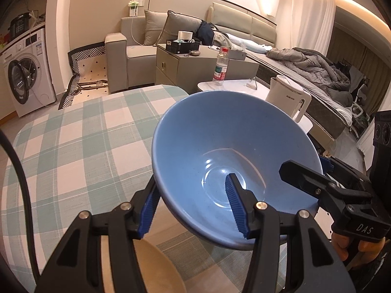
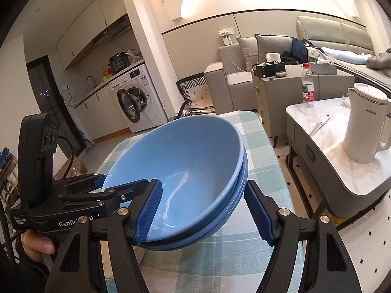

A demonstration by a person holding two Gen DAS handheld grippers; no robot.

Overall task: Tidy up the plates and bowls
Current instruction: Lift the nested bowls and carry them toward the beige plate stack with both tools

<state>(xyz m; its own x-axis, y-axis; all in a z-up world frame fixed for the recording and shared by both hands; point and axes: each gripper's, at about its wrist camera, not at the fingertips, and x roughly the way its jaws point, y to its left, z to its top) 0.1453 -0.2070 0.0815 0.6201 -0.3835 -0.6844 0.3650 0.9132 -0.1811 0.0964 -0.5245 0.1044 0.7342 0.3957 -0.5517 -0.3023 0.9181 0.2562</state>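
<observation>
Checked tablecloth (image 1: 80, 131) before sofa (image 1: 136, 48) and bed (image 1: 305, 61).

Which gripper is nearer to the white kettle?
Right. The right gripper grips the blue bowls' rim on the white kettle's side; the left gripper grips the opposite rim.

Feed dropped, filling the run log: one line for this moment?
step: bowls lifted | left claw: on bowls rim | right claw: on opposite rim | bowls: two nested, tilted, above table | plate: below
</observation>
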